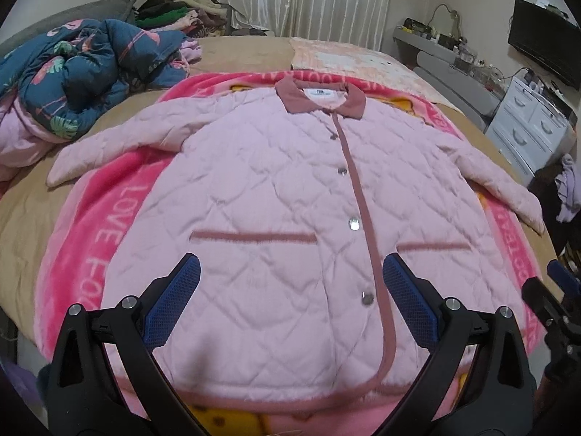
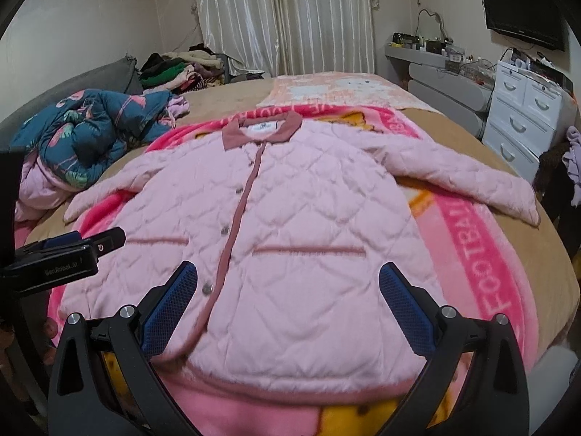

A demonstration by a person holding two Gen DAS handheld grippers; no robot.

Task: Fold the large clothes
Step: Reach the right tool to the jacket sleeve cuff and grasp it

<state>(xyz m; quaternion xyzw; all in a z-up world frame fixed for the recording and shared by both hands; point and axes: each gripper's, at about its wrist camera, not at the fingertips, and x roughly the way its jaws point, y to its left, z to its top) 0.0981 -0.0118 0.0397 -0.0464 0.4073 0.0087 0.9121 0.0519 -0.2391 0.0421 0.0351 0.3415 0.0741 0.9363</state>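
Observation:
A pink quilted jacket (image 1: 261, 189) (image 2: 290, 218) with a dusty-rose collar lies flat and buttoned, front up, on a bright pink blanket (image 1: 94, 239) (image 2: 468, 254). Both sleeves spread out to the sides. My left gripper (image 1: 290, 290) hovers open over the jacket's lower left half, near the hem, holding nothing. My right gripper (image 2: 288, 294) hovers open over the lower right half, also holding nothing. The left gripper (image 2: 72, 247) shows at the left edge of the right wrist view; the right gripper (image 1: 555, 298) shows at the right edge of the left wrist view.
The blanket covers a tan bed (image 1: 232, 54). A crumpled navy floral quilt (image 1: 80, 72) lies at the bed's left, with a clothes pile (image 1: 174, 11) behind it. White drawers (image 1: 533, 123) and a grey shelf (image 2: 446, 72) stand at the right, a wall screen (image 2: 523, 11) above.

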